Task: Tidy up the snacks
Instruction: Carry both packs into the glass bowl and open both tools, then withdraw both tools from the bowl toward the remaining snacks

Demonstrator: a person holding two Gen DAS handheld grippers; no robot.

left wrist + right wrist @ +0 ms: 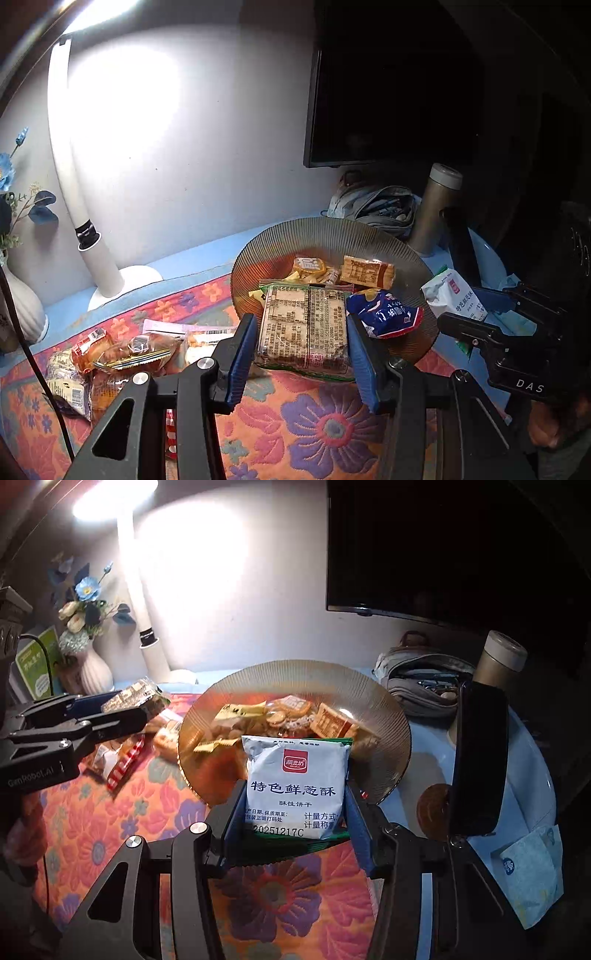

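Observation:
My left gripper (301, 332) is shut on a clear cracker pack (304, 325) with printed text, held just in front of the ribbed glass plate (258, 254). My right gripper (293, 808) is shut on a white-and-green biscuit packet (295, 786) with a red logo, held over the near rim of the same plate (388, 709). Several wrapped snacks lie in the plate, among them a blue packet (384, 312) and an orange one (365, 271). A pile of loose snacks (122, 350) sits on the floral cloth at the left. The right gripper (476, 314) also shows in the left wrist view.
A white desk lamp (85, 236) and a white vase with blue flowers (92, 664) stand at the back left. A thermos (436, 206), a grey pouch (424, 686), an upright phone (480, 757) and a tissue pack (532, 871) are at the right. A dark screen (443, 546) hangs behind.

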